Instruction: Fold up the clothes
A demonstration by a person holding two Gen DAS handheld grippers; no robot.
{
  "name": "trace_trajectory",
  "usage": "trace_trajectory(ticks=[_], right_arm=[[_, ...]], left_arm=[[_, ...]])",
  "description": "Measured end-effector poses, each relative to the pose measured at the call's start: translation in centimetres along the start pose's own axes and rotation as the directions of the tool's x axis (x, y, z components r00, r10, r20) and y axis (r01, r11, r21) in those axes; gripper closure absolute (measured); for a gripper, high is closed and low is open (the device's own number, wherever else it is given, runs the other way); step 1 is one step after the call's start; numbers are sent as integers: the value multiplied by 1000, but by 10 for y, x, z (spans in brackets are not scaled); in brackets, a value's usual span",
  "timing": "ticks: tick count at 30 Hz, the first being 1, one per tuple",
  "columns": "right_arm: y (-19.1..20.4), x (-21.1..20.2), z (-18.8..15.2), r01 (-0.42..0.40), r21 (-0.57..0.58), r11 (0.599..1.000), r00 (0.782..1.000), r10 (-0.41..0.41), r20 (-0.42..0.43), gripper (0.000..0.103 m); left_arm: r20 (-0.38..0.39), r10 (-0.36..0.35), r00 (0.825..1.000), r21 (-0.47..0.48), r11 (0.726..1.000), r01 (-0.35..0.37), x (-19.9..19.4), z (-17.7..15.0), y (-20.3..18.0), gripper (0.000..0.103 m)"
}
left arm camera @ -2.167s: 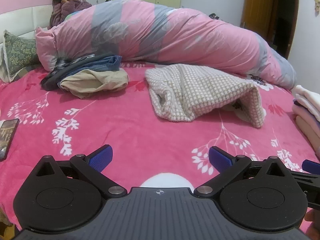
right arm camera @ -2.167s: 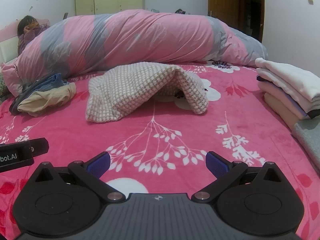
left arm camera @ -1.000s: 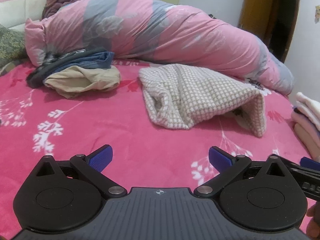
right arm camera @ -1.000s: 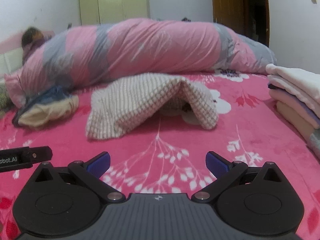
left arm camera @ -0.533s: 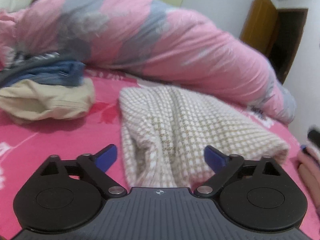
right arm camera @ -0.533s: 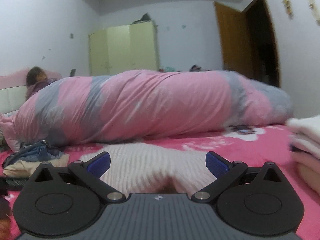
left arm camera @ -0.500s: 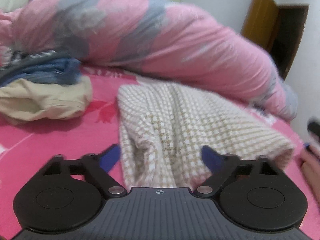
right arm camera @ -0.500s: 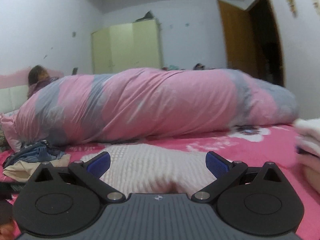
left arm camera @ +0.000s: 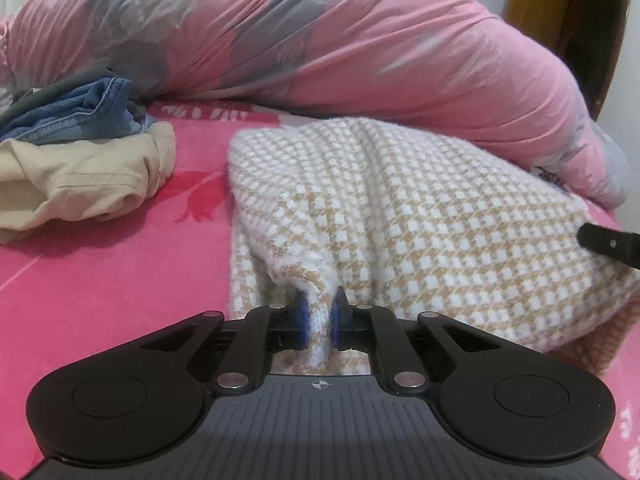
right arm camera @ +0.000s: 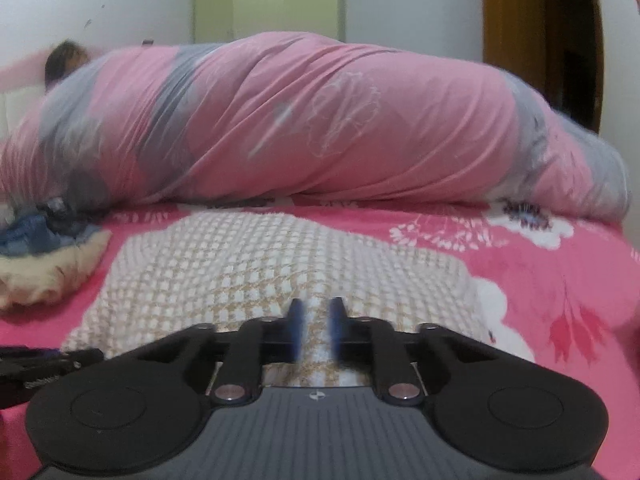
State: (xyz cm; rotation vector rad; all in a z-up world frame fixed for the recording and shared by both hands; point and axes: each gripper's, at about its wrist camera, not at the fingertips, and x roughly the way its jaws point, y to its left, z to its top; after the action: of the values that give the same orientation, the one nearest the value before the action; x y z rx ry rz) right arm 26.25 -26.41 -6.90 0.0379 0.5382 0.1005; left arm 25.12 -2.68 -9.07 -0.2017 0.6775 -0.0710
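Both grippers, wide a second ago, now closing; left gripper point(left arm camera: 319, 322) pinches near edge fold of checked knit sweater point(left arm camera: 420, 216) lying on pink floral blanket point(left arm camera: 120, 280); right gripper point(right arm camera: 318, 324) narrows on same sweater's far end, grip blurred; jeans point(left arm camera: 72, 112) beside.

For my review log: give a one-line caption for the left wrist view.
Left gripper closing on a bunched fold of the checked knit garment on the pink bedspread.

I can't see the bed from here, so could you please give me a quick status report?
Left gripper closing on a pinched fold of the checked sweater. Right gripper closing at its near edge, grip blurred. Jeans pile lies clear, left.
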Motion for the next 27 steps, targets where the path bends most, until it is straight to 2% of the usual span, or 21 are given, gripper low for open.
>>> trace_trajectory(ticks=[5, 8, 9, 12, 13, 16, 17, 18, 19, 20, 21, 22, 23, 24, 25, 26, 27], right_arm=[[-5, -18, -11, -47, 26, 999, 998, 48, -49, 98], [4, -33, -32, -75, 1, 997, 993, 75, -90, 100], [7, -38, -39, -80, -9, 997, 992, 79, -97, 100], [8, -48, -49, -94, -15, 995, 990, 92, -107, 101], [7, -50, -49, -95, -10, 995, 990, 93, -108, 101], [2, -52, -35, -99, 10, 995, 992, 100, -72, 100], [0, -51, -29, -98, 19, 995, 993, 99, -59, 99], [-2, -49, -23, -94, 28, 995, 994, 96, -45, 96], [-4, -45, -17, -93, 34, 995, 995, 94, -37, 92], [-5, -39, -11, -92, 40, 995, 995, 93, -29, 68], [-6, -31, -6, -89, 54, 995, 996, 90, -22, 36], [-7, -21, -3, -99, 63, 993, 994, 102, -37, 26], [-6, -7, -1, -119, 72, 990, 989, 124, -79, 28], [-5, 7, -3, -133, 84, 988, 980, 143, -139, 44], [-2, 13, -6, -119, 77, 990, 977, 131, -170, 53], [2, 18, -8, -99, 65, 993, 975, 110, -193, 68], [3, 14, -10, -93, 67, 993, 978, 104, -182, 82]], left_arm=[[3, -30, 1000, -11, 1000, 30, -17, -6, 6, 95], [-19, -43, 999, -21, 999, 43, -16, -9, 14, 93], [-26, -47, 999, -25, 999, 46, -14, -9, 17, 89], [-33, -50, 998, -33, 998, 49, -3, -6, 21, 65], [-42, -47, 998, -29, 999, 46, 2, -5, 20, 63], [-69, -50, 996, -31, 998, 48, 19, -2, 19, 66], [-68, -49, 997, -38, 998, 46, 23, -2, 18, 70], [-66, -47, 997, -45, 998, 44, 27, -2, 18, 80], [-63, -45, 997, -51, 998, 42, 30, -2, 17, 86], [-53, -42, 998, -55, 998, 39, 31, -3, 16, 89], [-37, -40, 999, -60, 997, 38, 30, -3, 15, 93], [-21, -39, 999, -64, 997, 37, 29, -4, 14, 95], [-3, -39, 999, -69, 997, 39, 27, -5, 13, 96], [22, -49, 999, -75, 996, 51, 21, -6, 13, 97], [52, -68, 996, -85, 994, 72, 14, -7, 14, 98], [81, -93, 992, -87, 991, 100, 6, -6, 15, 98], [113, -129, 985, -74, 988, 138, -5, -5, 16, 98]])
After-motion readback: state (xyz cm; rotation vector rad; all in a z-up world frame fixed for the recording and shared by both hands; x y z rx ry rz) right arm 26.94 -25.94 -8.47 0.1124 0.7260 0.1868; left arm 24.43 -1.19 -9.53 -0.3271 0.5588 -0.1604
